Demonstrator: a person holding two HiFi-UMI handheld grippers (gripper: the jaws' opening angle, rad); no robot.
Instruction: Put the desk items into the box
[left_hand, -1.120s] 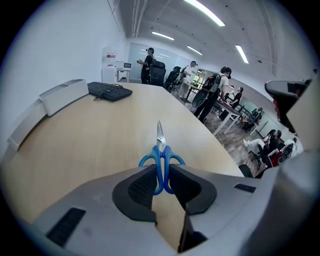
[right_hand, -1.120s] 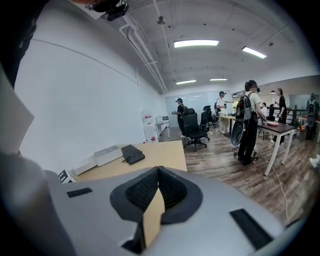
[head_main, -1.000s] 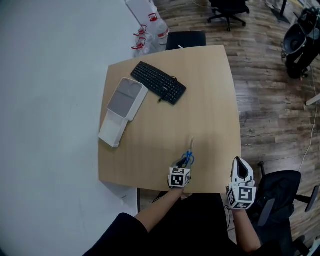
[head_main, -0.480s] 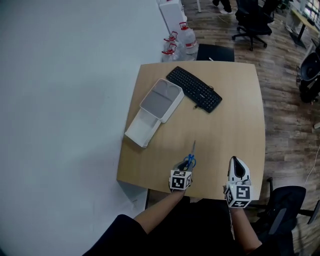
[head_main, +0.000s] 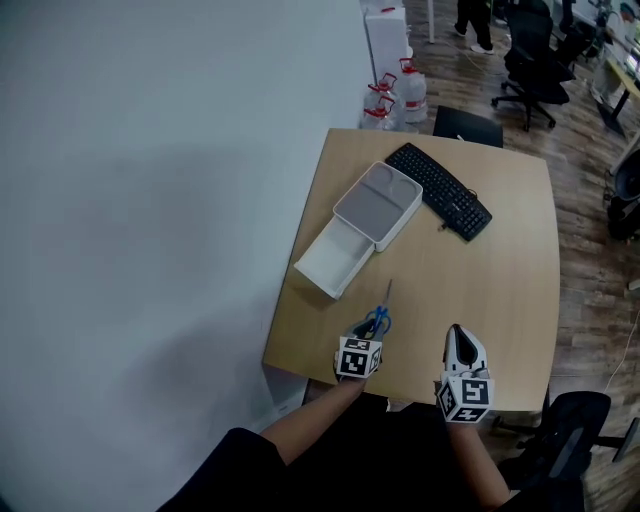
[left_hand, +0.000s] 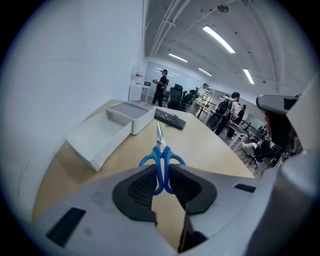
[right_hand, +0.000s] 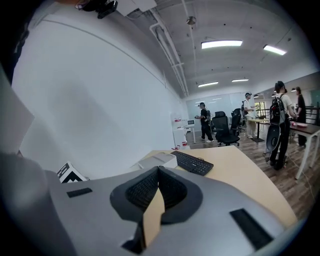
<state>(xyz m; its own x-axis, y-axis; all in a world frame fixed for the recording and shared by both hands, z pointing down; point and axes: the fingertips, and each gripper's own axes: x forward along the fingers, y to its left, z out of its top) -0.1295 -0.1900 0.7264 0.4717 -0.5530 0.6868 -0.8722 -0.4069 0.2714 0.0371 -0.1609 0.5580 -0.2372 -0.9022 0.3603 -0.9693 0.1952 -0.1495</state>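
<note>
Since half a second ago the head view has swung, so the desk now sits further right and higher in the frame, while both grippers have stayed at its near edge and the scissors have stayed in the same grasp.

The left gripper is clamped on the scissors. In the left gripper view its dark ribbed pads press on the two blue handle loops from either side, with the scissors standing straight out ahead of the left gripper. The handles are bright blue. The blades are thin, silver and closed together, and they point away from the person toward the box. They hang over the near left part of the desk, well apart from the box; whether the tip touches the wood I cannot tell.

The box is white and in two parts: a shallow part with a grey inside lies across the far end of an open white tray. From the left gripper view the box is ahead and to the left, with a black keyboard beyond it. In the head view the keyboard lies just right of the box.

The right gripper hovers over the near edge, right of the left one. In its own view the right gripper has its jaws pressed together with nothing between them.
</note>
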